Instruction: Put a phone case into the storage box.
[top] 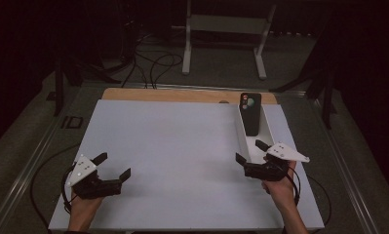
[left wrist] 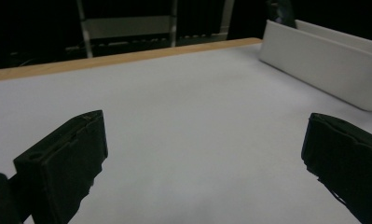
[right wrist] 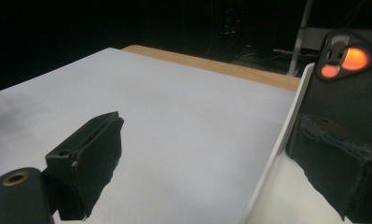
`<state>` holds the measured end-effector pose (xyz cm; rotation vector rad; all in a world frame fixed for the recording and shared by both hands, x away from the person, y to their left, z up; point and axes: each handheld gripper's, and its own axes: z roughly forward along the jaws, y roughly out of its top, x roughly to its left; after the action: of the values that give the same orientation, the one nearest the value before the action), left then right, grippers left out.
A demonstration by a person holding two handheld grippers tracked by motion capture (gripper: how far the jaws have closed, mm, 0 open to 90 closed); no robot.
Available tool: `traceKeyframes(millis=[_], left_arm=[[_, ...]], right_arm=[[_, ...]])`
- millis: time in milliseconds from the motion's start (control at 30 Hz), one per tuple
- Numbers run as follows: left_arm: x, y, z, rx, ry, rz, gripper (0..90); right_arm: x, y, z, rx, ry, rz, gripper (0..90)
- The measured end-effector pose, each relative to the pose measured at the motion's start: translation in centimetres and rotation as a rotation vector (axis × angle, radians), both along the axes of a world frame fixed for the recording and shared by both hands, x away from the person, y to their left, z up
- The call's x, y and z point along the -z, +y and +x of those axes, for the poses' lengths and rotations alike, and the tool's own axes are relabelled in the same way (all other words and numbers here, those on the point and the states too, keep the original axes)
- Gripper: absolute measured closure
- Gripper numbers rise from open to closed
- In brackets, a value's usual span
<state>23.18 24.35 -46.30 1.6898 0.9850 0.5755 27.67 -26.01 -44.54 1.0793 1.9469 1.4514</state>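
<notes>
One dark rectangular phone-like device (top: 251, 114), with a round coloured patch near its top end, is seen leaning inside a long white open tray (top: 244, 139) at the right side of the white surface (top: 172, 156). In the right gripper view the device (right wrist: 349, 100) stands upright behind the tray's white wall (right wrist: 279, 149), and its patches glow orange; whether it is a phone or a case cannot be told in the dim light. The right claw (top: 253, 152) is held wide at the tray's near end, one jaw inside the tray and one outside it, so that the wall is straddled but not gripped. The device is not touched. The left claw (top: 116, 167) is held wide and empty, low over the bare surface, well apart from the tray. A wooden edge (top: 182, 94) is seen along the far side.
</notes>
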Motion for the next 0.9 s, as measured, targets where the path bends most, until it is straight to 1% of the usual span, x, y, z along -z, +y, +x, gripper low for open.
traceKeyframes(millis=[133,167,300,400,433,467,533,600,633,767,900], left_arm=[[0.0,-0.1,-0.2,0.015,-0.020,-0.003,0.8],[0.0,-0.1,-0.3,0.015,-0.025,0.000,0.8],[0.1,-0.1,-0.3,0.012,-0.030,-0.001,0.8],[0.3,-0.1,-0.3,0.012,-0.033,0.002,0.8],[0.3,-0.2,-0.3,0.014,-0.033,0.005,0.8],[0.5,-0.3,-0.3,0.015,-0.037,0.020,0.8],[0.5,-0.4,-0.3,0.016,-0.039,0.027,0.6],[0.6,-0.4,-0.4,0.011,-0.048,0.036,0.6],[0.7,-0.5,-0.4,0.005,-0.055,0.049,0.6],[0.7,-0.5,-0.5,-0.010,-0.070,0.054,0.6],[0.7,-0.4,-0.5,-0.028,-0.081,0.052,0.6]], right_arm=[[0.4,-0.4,-0.4,0.007,-0.019,0.013,8.8],[0.5,-0.6,-0.5,0.006,-0.022,0.005,8.8],[0.8,-0.9,-0.9,0.010,-0.038,0.018,8.8],[0.9,-1.1,-1.2,0.007,-0.040,0.027,8.8],[1.1,-1.3,-1.3,0.008,-0.043,0.028,8.8],[1.1,-1.4,-1.4,0.009,-0.047,0.028,8.8],[1.1,-1.5,-1.5,0.011,-0.053,0.032,8.8],[1.2,-1.5,-1.5,0.015,-0.058,0.028,8.8],[1.2,-1.4,-1.5,0.011,-0.062,0.018,8.8],[1.4,-1.3,-1.5,0.000,-0.070,0.014,8.8],[1.6,-1.2,-1.5,-0.004,-0.063,0.008,8.9]])
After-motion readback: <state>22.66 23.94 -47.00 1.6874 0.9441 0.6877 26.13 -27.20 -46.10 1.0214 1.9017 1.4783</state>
